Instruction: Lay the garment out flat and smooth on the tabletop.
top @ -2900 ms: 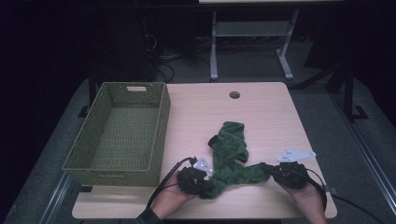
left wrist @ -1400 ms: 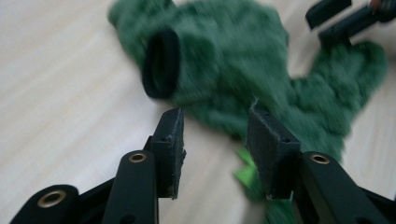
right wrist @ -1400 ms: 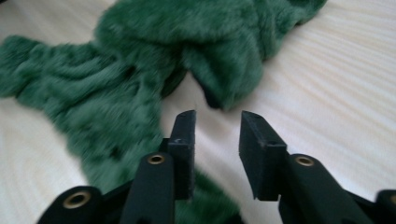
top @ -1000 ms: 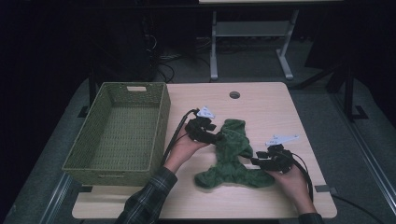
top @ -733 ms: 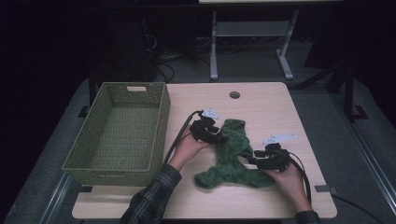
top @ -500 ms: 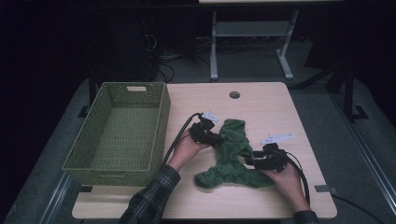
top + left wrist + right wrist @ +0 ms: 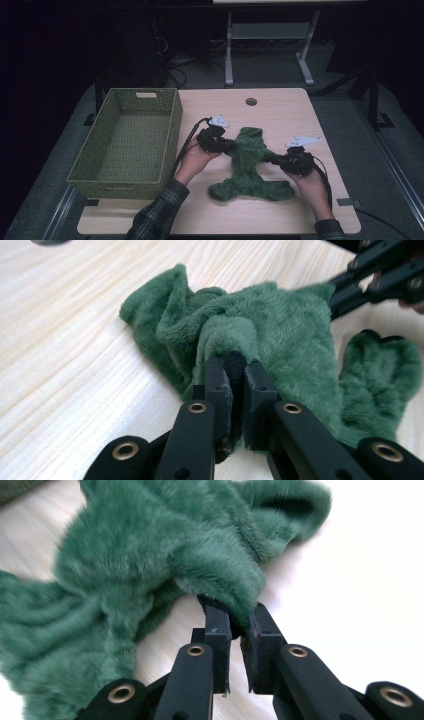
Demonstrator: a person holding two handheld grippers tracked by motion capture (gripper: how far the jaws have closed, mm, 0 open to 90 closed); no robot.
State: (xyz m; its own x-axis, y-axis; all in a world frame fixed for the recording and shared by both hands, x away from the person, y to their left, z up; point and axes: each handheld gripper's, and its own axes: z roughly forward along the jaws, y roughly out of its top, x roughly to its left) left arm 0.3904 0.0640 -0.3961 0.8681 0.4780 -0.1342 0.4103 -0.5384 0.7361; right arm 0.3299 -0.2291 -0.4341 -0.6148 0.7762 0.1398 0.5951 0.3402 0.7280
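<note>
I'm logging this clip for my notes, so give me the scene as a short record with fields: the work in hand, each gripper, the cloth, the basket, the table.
work: gripping a green fleece garment from both sides
left gripper: jaws just closed, pinching a fold of the garment
right gripper: jaws just closed, pinching the garment's edge
green fleece garment: crumpled on the table, between both grippers
wicker basket: left of the garment, nothing in it
table: light wood, round hole near far edge

One green plush garment (image 7: 248, 165) on the table (image 7: 280, 107). One woven basket (image 7: 127, 140). Two handheld grippers: left gripper (image 7: 226, 145), right gripper (image 7: 278, 161). Two black jaws per gripper, four in all. Two hands: left hand (image 7: 195, 160), right hand (image 7: 311, 184). One round hole (image 7: 251, 101) in the tabletop.
</note>
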